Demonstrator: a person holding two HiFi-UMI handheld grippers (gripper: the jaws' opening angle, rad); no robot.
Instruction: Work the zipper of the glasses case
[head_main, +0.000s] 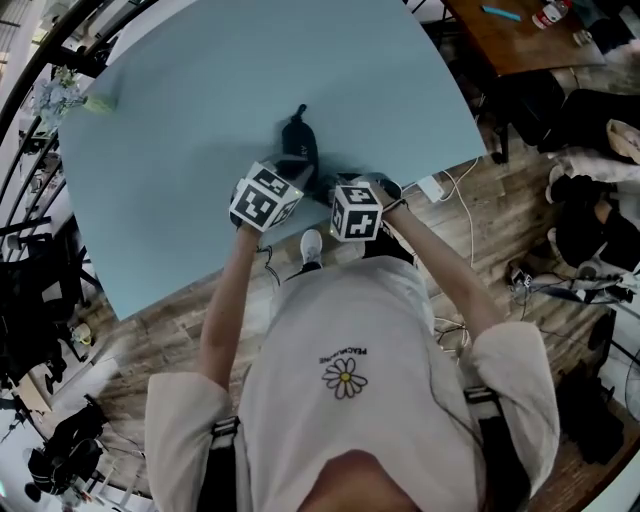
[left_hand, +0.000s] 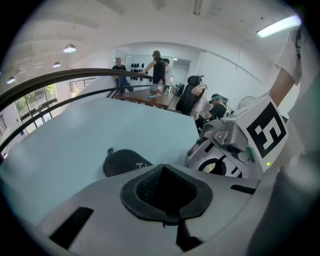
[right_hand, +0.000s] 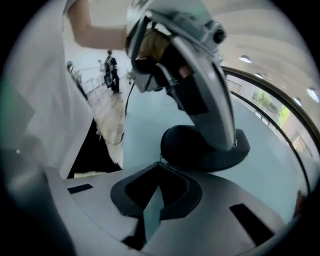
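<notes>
The black glasses case (head_main: 298, 148) lies on the light blue table (head_main: 200, 120), just beyond both marker cubes, which hide the jaws in the head view. In the left gripper view, my left gripper (left_hand: 161, 168) is shut, with the case (left_hand: 125, 162) partly behind its tip. The right gripper view shows the left gripper's fingers (right_hand: 224, 125) resting on top of the case (right_hand: 192, 146); whether they pinch it is hidden. My right gripper (right_hand: 160, 165) is shut at the case's near edge, with the small metal zipper pull (right_hand: 160, 158) at its tip.
The table's near edge runs just under the grippers, by the person's legs. A cable and power strip (head_main: 437, 186) lie on the wooden floor to the right. A brown table (head_main: 520, 35) stands at the back right. People (left_hand: 157, 67) stand far behind a curved railing.
</notes>
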